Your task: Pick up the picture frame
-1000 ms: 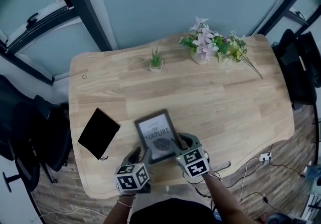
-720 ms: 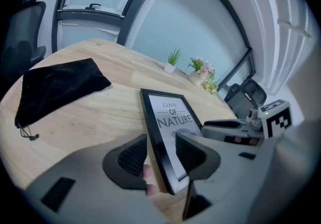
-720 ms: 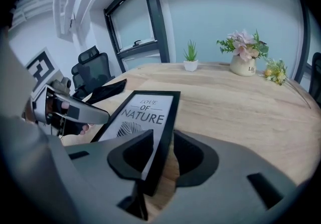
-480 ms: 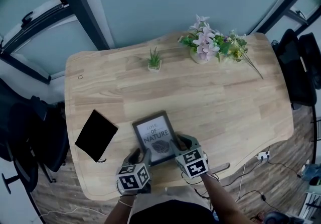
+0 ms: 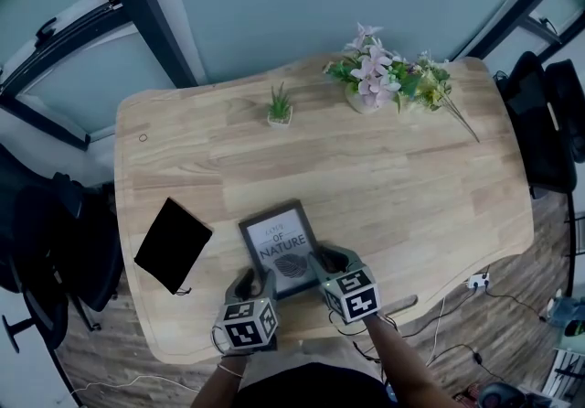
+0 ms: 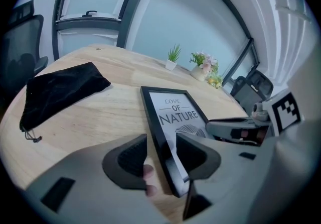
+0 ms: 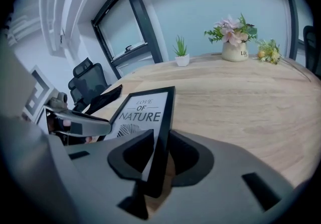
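Note:
The black picture frame (image 5: pixel 281 246) with a "LOVE OF NATURE" print lies near the front edge of the wooden table (image 5: pixel 411 187). My left gripper (image 5: pixel 251 287) holds its near left corner; in the left gripper view the frame's (image 6: pixel 175 112) left edge runs between the two pads, and the left gripper (image 6: pixel 160 155) is shut on it. My right gripper (image 5: pixel 327 262) holds the near right corner. In the right gripper view the frame's (image 7: pixel 143 112) right edge stands thin between the jaws of the right gripper (image 7: pixel 159 156), shut on it. The near end looks slightly raised.
A black pouch (image 5: pixel 174 244) lies left of the frame. At the far side stand a small potted plant (image 5: pixel 280 109) and a vase of flowers (image 5: pixel 379 81). Black office chairs flank the table on the left (image 5: pixel 55 251) and right (image 5: pixel 548 123).
The head view has shifted a little. Both grippers stay on the frame's near corners, and the frame has barely moved.

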Demonstrator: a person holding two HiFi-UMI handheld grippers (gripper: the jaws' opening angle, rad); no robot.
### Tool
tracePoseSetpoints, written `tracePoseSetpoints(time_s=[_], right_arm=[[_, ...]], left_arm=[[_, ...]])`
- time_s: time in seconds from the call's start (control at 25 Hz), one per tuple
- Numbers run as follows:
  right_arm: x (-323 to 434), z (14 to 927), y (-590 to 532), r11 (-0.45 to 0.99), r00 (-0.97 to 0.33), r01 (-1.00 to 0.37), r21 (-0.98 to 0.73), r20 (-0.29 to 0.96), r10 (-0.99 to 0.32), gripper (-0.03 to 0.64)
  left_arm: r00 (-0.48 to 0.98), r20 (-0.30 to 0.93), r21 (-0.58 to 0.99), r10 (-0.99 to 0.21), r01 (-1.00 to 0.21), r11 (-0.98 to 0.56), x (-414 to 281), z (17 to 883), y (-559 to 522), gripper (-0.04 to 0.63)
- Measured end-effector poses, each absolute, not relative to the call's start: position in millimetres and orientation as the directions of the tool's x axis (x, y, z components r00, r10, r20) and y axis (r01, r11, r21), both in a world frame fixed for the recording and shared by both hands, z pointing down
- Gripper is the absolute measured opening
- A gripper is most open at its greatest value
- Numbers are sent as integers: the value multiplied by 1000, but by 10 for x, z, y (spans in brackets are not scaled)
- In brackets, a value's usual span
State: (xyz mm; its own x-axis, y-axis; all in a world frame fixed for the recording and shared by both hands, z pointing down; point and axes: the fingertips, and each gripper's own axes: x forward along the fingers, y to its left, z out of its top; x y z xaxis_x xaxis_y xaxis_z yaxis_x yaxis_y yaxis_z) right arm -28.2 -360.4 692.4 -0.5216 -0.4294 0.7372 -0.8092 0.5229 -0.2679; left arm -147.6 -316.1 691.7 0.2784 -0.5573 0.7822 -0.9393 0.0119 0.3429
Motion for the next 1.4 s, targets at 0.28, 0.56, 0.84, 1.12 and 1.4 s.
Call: tracePoseSetpoints(time_s=[0.28,0.56,0.84,1.12,1.4], right_arm=[[-265,6929,-3591,519,-520,-811,-270,739,-428,95],[-267,6917,-3596,520,-511,-814,-258,744,-431,87],[-305,6877,-3590,519,-504,-818,-247,742,-442,83],[-317,6795,-3596,523,-509,-818,-238,723,-467,75],[-308,6677,-3601,527,-510,-820,-223,703,-496,71]], left_arm=[[269,792,329,-548,-944,11,-1389,6924,-3161,161],[247,803,305,-542,-952,17,-1412,6933,-3159,146],[217,814,276,-540,-961,30,-1453,6919,-3132,124],[200,807,267,-555,-963,42,-1497,6838,-3131,104],[191,794,260,-577,-965,39,-1522,6720,-3138,83]])
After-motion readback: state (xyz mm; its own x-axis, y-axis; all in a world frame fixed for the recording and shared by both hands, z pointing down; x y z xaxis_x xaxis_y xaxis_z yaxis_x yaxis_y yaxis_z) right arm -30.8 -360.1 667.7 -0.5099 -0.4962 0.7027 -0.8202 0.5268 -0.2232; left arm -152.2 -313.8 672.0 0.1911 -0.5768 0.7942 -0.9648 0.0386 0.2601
